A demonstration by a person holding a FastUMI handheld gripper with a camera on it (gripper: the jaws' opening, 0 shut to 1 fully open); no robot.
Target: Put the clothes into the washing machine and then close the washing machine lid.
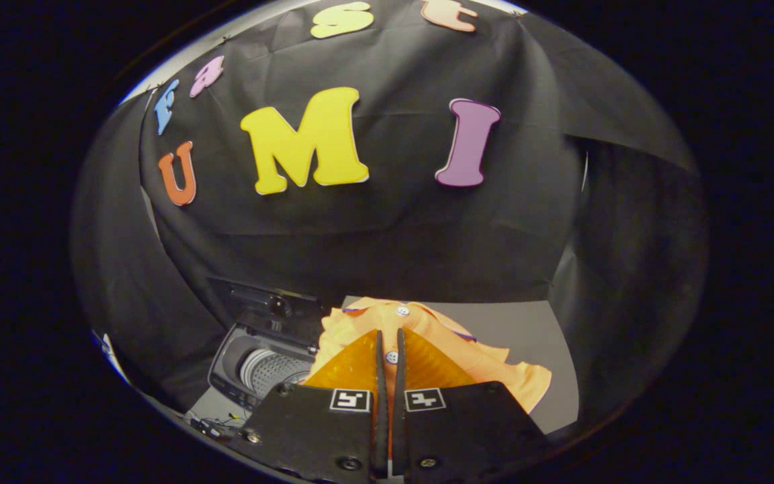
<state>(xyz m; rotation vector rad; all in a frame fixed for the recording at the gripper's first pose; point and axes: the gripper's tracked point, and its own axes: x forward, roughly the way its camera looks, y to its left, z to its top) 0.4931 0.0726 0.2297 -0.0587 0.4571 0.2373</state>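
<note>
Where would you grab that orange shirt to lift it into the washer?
By the buttoned front strip, from above. The shirt lies crumpled on the table, and that raised fold gives thin cloth to pinch. The hand-held gripper already has its fingers nearly closed on it there, a button showing between them. The washer stands open to the left.

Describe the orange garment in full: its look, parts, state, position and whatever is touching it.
The orange garment looks like soft knit fabric, with white buttons down a front placket and a collar edged in a dark line. It is bunched and lifted off the grey table, draping to the right of the gripper, whose fingers are nearly closed on a fold at the placket. The washing machine stands just to its left, lid up and drum exposed.
</note>
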